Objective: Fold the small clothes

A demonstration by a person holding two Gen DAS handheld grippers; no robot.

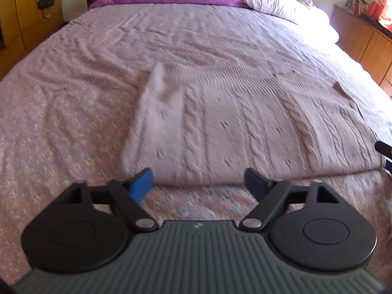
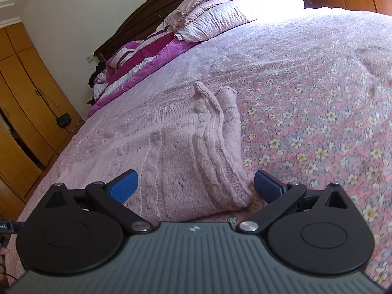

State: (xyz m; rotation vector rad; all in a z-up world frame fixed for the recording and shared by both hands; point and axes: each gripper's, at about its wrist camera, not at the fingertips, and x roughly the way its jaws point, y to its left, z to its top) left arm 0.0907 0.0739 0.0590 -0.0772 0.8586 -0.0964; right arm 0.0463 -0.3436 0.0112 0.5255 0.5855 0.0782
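The pink cable-knit sweater (image 1: 220,122) lies flat on the floral bedspread (image 1: 61,134) with both sleeves seemingly folded in, though blur hides detail, while the left gripper (image 1: 199,183) and right gripper (image 2: 196,186) gape empty, leaving the body fold.

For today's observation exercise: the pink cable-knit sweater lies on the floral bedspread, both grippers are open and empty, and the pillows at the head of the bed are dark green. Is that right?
One detail is wrong. The pillows are pale pink checked, as the right wrist view shows. The sweater does lie on the bedspread, and the left gripper and right gripper are open and empty.
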